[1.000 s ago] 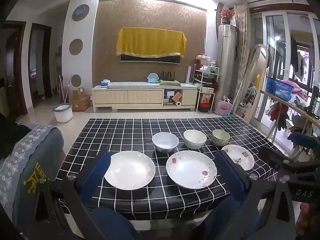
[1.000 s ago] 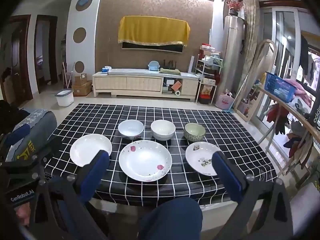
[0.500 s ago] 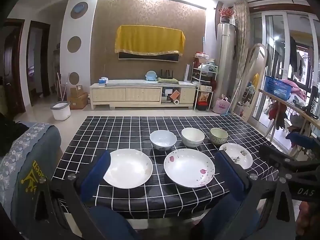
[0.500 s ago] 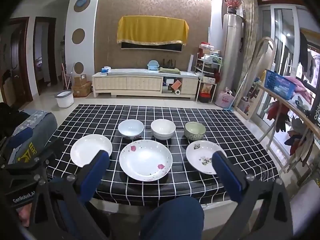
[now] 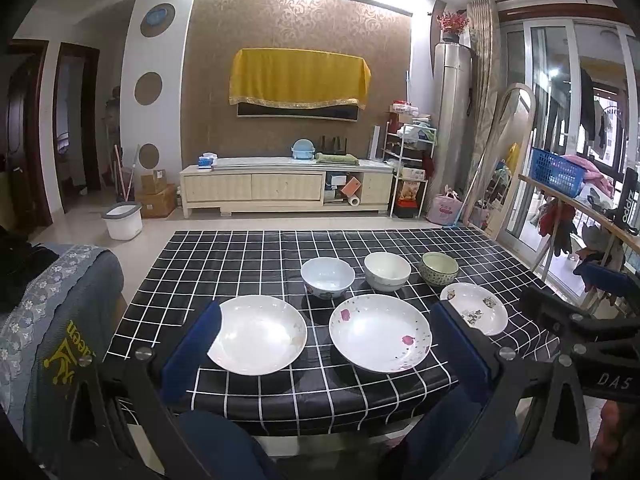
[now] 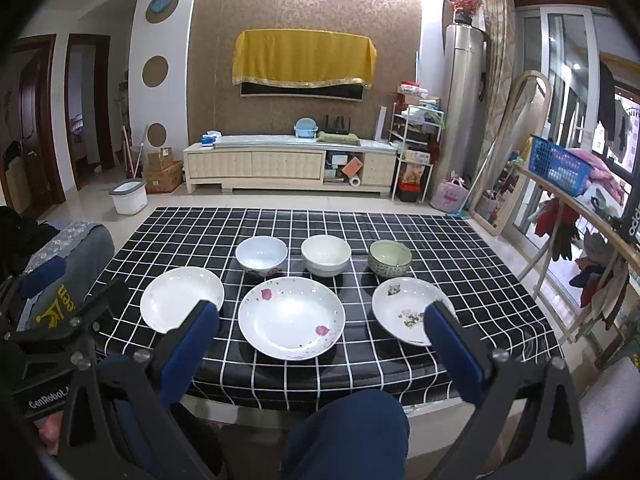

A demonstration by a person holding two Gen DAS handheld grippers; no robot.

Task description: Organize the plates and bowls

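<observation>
Both grippers' fingers spread wide, empty, glossy round plates, bowls, checkered tablecloth

We read "DAS" on the right gripper body, seen right of the left gripper's fingers; "GenRobot" on the left gripper body; "ZIPPO" on a black sign far right.
</observation>
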